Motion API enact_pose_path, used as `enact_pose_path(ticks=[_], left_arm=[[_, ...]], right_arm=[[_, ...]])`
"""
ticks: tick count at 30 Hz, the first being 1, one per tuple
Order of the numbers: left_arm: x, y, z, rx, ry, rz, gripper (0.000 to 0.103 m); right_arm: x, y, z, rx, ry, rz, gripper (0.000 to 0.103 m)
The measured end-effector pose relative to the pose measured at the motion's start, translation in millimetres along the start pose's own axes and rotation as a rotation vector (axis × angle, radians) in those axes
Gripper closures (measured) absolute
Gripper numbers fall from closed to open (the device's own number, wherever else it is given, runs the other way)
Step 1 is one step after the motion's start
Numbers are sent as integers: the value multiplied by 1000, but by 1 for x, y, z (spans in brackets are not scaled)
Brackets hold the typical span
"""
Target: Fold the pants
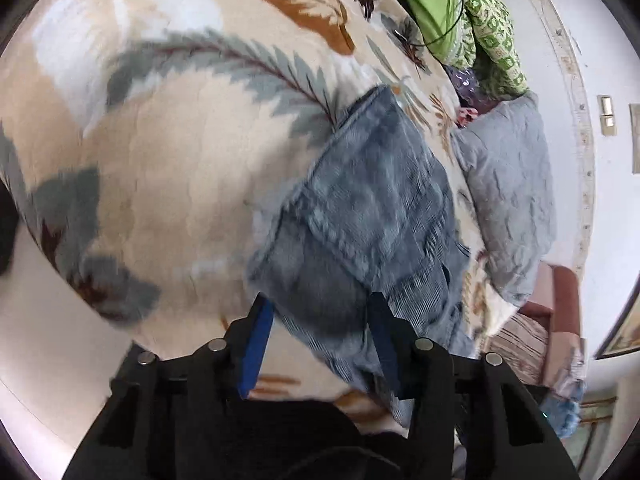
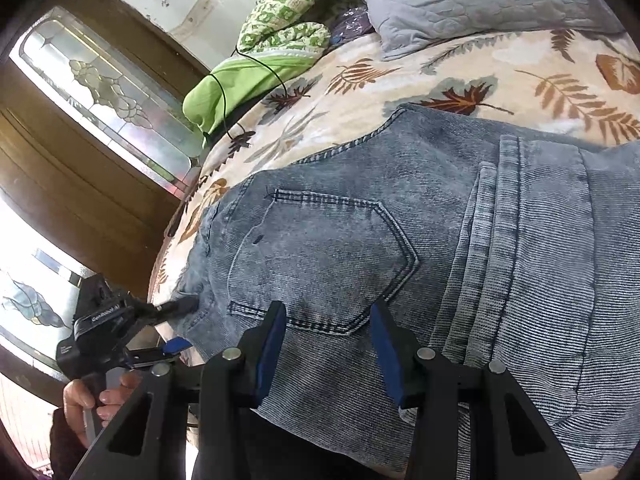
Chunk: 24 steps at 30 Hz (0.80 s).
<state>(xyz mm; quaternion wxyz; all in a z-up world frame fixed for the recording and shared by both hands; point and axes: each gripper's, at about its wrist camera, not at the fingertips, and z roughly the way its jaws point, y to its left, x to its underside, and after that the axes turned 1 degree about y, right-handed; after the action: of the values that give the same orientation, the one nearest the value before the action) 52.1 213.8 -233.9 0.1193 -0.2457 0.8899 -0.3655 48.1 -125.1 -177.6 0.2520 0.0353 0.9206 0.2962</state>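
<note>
The faded blue denim pants (image 2: pixel 400 248) lie folded on the leaf-patterned bed blanket (image 1: pixel 160 160). The left tongs (image 1: pixel 320 304) hang released at their edge; the right tongs (image 2: pixel 328 316) hover released above the back pocket (image 2: pixel 320 256). Likely next: gripping for another fold.

1. Blanket (image 1: pixel 160 184) lies bare left of the jeans (image 1: pixel 360 216): free passage.
2. Grey pillow (image 1: pixel 508 196) just right of the jeans blocks that side.
3. Green bedding (image 2: pixel 256 68) and black cable (image 2: pixel 224 92) crowd the far corner.
</note>
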Motion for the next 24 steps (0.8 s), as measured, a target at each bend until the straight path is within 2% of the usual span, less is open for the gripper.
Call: enact_pose_path(ticks=[9,13,14,15,18,21,24], left_arm=[[-3,8,3,7,-11,-71,53],[-6,4,4,7,-26,-44,53],[-6,3,5,9,-32,-43,55],[-7,1,6,18,-36,-40,64],[-8,-6,9,21,-41,-4,77],[-7,-11,10,22,-58,29,84],[-6,-15,8,29,-70,56,87]], right_arm=[[0,-5,-4,-16,-11,20,56],[0,-3,-3,-8,-9,12,56],[0,-3,-2,-7,-8,9,56],[0,-2,-2,-5,-6,8,56],[-2,-1,1,-10,6,8,56],[-6,2,6,-4,19,1,56],[-12,6,15,22,23,-1,63]])
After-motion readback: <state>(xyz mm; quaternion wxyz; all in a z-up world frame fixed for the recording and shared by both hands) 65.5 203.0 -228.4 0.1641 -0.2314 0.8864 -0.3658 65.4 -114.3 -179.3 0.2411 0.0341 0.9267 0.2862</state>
